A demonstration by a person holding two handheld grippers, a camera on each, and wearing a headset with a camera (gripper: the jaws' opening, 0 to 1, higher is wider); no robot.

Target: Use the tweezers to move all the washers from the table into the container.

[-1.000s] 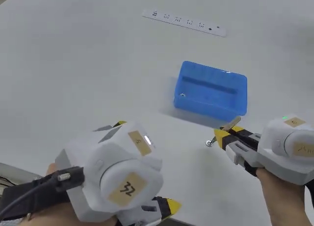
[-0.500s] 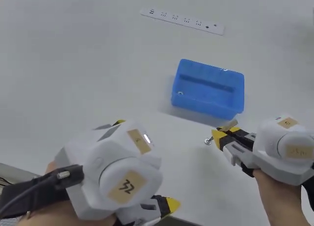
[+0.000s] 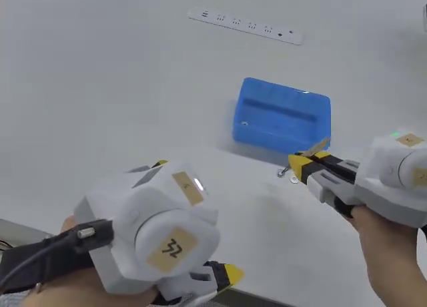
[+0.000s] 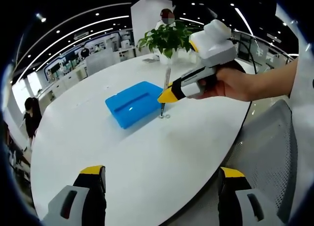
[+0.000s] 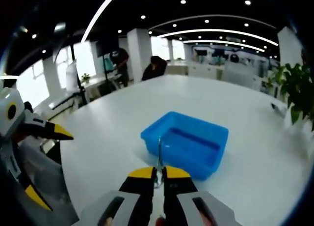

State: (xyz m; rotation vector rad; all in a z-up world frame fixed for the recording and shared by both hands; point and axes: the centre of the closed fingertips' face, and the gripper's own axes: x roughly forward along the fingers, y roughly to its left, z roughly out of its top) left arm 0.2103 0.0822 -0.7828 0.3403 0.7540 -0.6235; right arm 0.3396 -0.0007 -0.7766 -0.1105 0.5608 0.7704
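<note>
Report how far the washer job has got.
Done: one small washer-like piece seems to lie in the blue container. In hand: the right gripper clamps the tweezers, tips down beside a washer on the table. Left: that washer.

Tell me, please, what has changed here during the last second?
The right gripper, shut on the tweezers, has moved closer to the blue container; the tweezers now reach down beside a washer on the table. Nothing was visibly picked up or released. The left gripper, open, and the container stayed put.

White round table (image 4: pixel 147 157); potted plant (image 4: pixel 169 38); perhaps office.
</note>
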